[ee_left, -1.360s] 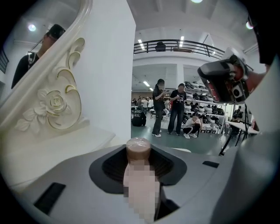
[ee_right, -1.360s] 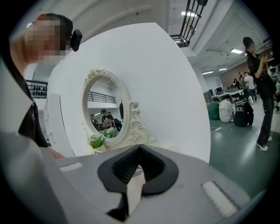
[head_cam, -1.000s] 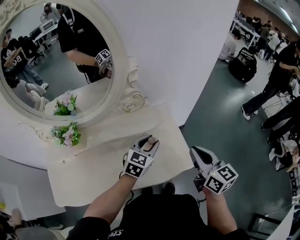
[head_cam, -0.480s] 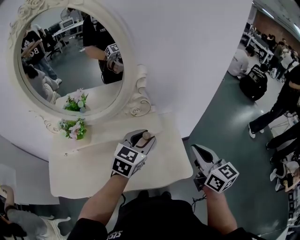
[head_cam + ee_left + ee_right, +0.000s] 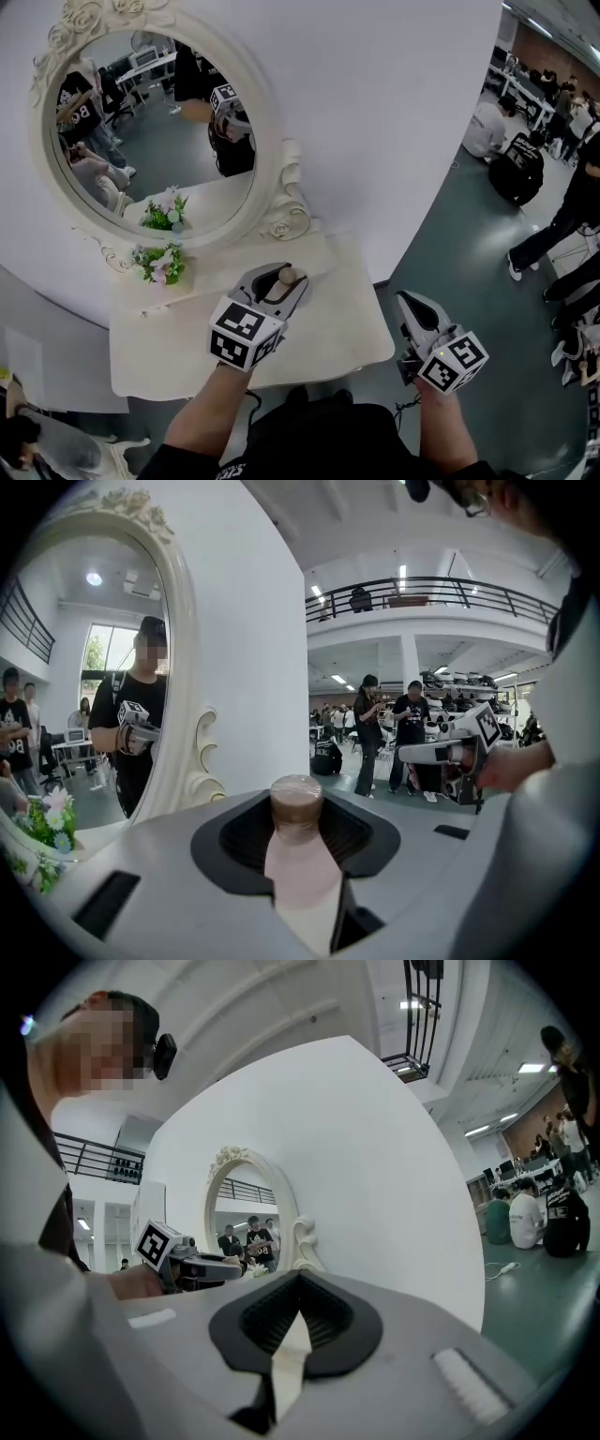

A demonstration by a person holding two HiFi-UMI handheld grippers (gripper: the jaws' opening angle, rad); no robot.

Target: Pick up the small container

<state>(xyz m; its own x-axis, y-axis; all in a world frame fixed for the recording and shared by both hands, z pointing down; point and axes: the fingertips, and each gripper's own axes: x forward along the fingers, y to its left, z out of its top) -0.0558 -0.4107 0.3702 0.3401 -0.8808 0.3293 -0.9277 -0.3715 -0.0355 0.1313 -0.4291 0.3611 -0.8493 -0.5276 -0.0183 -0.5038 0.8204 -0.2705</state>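
The small container, pale pink with a brown cap, is held between the jaws of my left gripper above the cream dressing table. In the left gripper view the container stands upright between the pads of the left gripper, which press on its sides. My right gripper hangs off the table's right edge, over the floor. Its jaws meet at the tips with nothing between them in the right gripper view.
An oval mirror in an ornate white frame stands on the table against the white wall. A small pot of flowers sits at the table's back left. Several people stand and sit on the green floor to the right.
My left gripper has risen a little towards the camera with the container still in it. The right gripper has kept its place beside the table's edge.
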